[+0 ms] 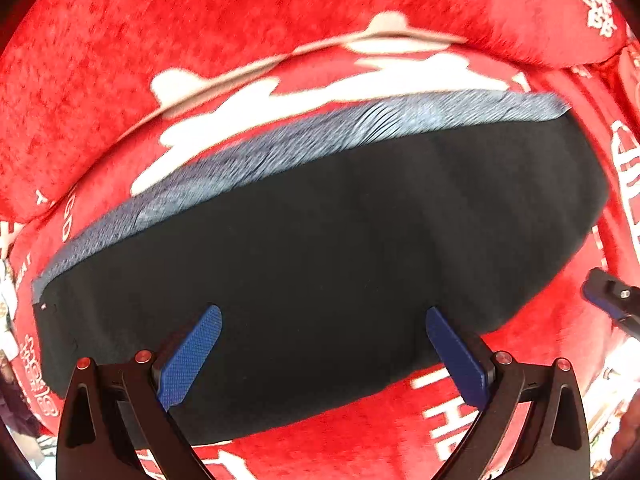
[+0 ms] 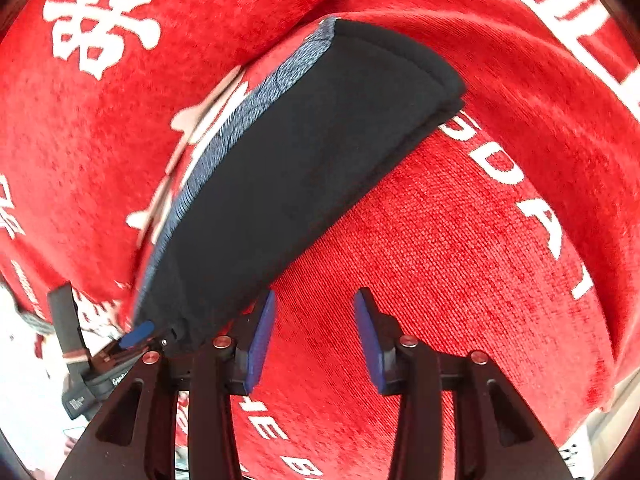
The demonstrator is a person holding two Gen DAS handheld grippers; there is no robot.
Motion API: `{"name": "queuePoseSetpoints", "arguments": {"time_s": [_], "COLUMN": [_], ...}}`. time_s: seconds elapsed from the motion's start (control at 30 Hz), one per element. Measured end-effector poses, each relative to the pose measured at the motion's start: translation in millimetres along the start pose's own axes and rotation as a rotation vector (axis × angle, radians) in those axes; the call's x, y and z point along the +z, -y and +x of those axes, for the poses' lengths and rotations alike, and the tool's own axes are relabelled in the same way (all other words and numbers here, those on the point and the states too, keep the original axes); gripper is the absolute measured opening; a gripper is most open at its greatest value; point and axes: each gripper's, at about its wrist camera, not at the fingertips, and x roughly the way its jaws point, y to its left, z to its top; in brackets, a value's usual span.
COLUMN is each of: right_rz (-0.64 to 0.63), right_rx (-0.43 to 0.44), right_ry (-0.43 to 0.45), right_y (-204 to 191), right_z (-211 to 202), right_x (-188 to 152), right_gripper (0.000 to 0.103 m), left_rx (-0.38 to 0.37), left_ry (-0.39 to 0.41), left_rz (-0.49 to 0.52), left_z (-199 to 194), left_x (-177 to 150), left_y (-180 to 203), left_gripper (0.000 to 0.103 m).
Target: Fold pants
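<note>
The pants [image 1: 320, 220] lie folded into a long black band with a blue-grey heathered strip [image 1: 280, 144] along the far edge, flat on a red cloth [image 1: 520, 344]. My left gripper [image 1: 323, 312] points straight down over the band's near side, open wide, with nothing between its blue pads. In the right wrist view the pants [image 2: 312, 140] run diagonally from upper right to lower left. My right gripper [image 2: 314, 298] is open over bare red cloth [image 2: 460, 240], its left finger [image 2: 262, 336] just beside the band's near edge. The left gripper's tip [image 2: 136, 332] shows at the band's lower end.
The red cloth carries large white lettering [image 2: 540, 216] and rises into a padded roll [image 1: 200, 40] behind the pants. The right gripper's finger [image 1: 608, 296] shows at the right edge of the left wrist view. Bright pale surroundings [image 2: 24, 380] lie beyond the cloth's lower left edge.
</note>
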Motion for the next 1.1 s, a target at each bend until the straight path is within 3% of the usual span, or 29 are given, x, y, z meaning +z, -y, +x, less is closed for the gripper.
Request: {"name": "queuePoseSetpoints", "arguments": {"time_s": [0.3, 0.43, 0.6, 0.77, 0.83, 0.87, 0.9, 1.0, 1.1], "right_rz": [0.118, 0.181, 0.230, 0.239, 0.275, 0.291, 0.294, 0.235, 0.177], "right_rx": [0.087, 0.164, 0.294, 0.368, 0.401, 0.421, 0.450, 0.471, 0.488], "right_ry": [0.090, 0.095, 0.176, 0.226, 0.193, 0.165, 0.157, 0.163, 0.171], "right_y": [25.1, 42.1, 52.2, 49.1, 50.5, 49.2, 49.2, 39.6, 23.0], "right_z": [-11.2, 1.1, 12.1, 22.6, 27.6, 33.6, 34.7, 21.1, 7.2], "right_x": [23.0, 32.9, 48.0, 62.4, 67.4, 69.3, 69.9, 68.5, 65.5], "right_gripper": [0.047, 0.050, 0.054, 0.055, 0.047, 0.025, 0.014, 0.014, 0.014], "left_rx": [-0.049, -0.046, -0.060, -0.067, -0.063, -0.046, -0.024, 0.004, 0.021], "left_ry": [0.033, 0.008, 0.021, 0.021, 0.042, 0.064, 0.095, 0.152, 0.124], "left_rz": [0.021, -0.001, -0.021, -0.019, -0.027, -0.033, -0.048, -0.113, -0.145], "left_z": [5.7, 25.6, 29.1, 28.9, 21.0, 15.0, 6.9, -0.1, 18.8], "left_x": [27.2, 26.8, 22.1, 20.4, 23.4, 26.7, 35.3, 58.8, 85.2], "left_y": [43.9, 41.4, 38.6, 40.6, 40.4, 39.6, 37.5, 27.7, 25.9], "left_gripper": [0.103, 0.103, 0.103, 0.100, 0.077, 0.075, 0.075, 0.075, 0.075]}}
